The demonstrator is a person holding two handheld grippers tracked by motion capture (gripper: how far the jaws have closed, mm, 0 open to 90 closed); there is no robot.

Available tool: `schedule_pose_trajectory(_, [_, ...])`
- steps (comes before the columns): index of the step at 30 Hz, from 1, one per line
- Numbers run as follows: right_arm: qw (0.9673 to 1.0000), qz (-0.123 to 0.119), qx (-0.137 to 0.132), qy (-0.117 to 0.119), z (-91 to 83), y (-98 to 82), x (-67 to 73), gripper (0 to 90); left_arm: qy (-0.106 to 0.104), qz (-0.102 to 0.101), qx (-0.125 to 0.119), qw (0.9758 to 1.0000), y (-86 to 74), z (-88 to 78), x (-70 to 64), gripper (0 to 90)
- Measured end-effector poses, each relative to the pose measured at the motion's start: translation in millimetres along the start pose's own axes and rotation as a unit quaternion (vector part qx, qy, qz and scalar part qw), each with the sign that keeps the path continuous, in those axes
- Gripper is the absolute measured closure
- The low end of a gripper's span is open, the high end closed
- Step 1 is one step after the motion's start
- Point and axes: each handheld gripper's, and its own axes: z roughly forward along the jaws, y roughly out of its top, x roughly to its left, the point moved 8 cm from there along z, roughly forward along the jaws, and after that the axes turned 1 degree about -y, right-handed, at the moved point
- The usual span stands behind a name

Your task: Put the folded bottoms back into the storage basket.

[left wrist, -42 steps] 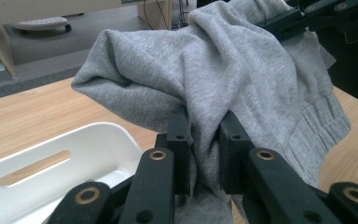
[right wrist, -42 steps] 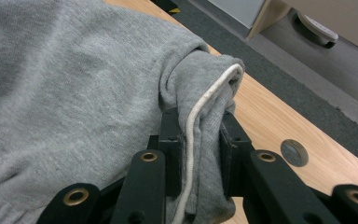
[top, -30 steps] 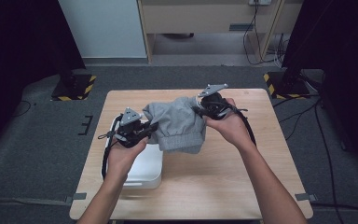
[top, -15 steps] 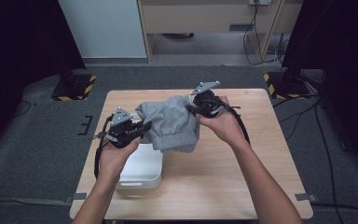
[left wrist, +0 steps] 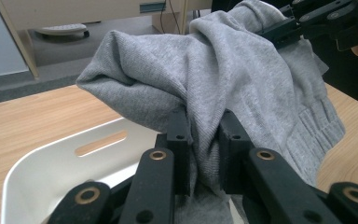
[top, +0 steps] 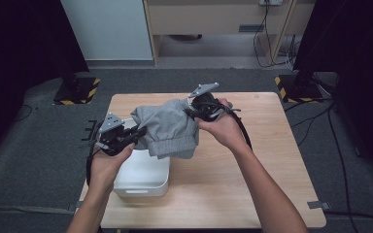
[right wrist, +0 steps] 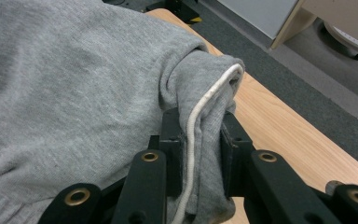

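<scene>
Both sets of jaws clamped on bunched folds of the grey sweatshirt [top: 169,127]: left gripper [left wrist: 204,154] on a fold, right gripper [right wrist: 200,154] on cloth plus white drawstring [right wrist: 200,116]; hanging above table [top: 272,160], partly over white bin [top: 143,174]; keep level, centre over bin, lower before release.

The far part of the white bin [top: 143,174] is covered by the grey sweatshirt [top: 167,127]; its inside cannot be seen.
</scene>
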Motion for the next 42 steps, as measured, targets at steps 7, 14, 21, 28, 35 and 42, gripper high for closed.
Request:
schedule_pose_trajectory(7, [1.0000,-0.004,0.000,0.003,5.5,6.7,6.6,75.1,0.003,-0.001,-0.001,1.0000,-2.2,-7.7,6.8,77.4])
schedule_pose_trajectory(14, [0.9999,-0.005,0.003,0.010,13.8,9.4,13.6,75.1,0.006,-0.004,0.000,1.0000,-6.9,-12.3,13.0,77.5])
schedule_pose_trajectory(21, [0.9998,-0.004,0.004,0.017,18.4,11.9,18.0,75.1,0.007,-0.007,-0.002,1.0000,-9.6,-17.3,16.8,77.5])
schedule_pose_trajectory(28, [0.9998,0.000,0.002,0.021,20.6,14.2,21.8,75.1,0.010,-0.009,-0.002,0.9999,-10.9,-21.5,22.0,77.7])
schedule_pose_trajectory(35, [0.9997,0.004,0.002,0.024,24.2,15.2,24.5,75.0,0.011,-0.013,-0.002,0.9999,-13.1,-23.9,26.6,78.0])
schedule_pose_trajectory(42, [0.9997,0.007,0.006,0.024,28.9,15.1,26.9,75.4,0.016,-0.008,0.003,0.9998,-14.6,-27.1,31.4,85.1])
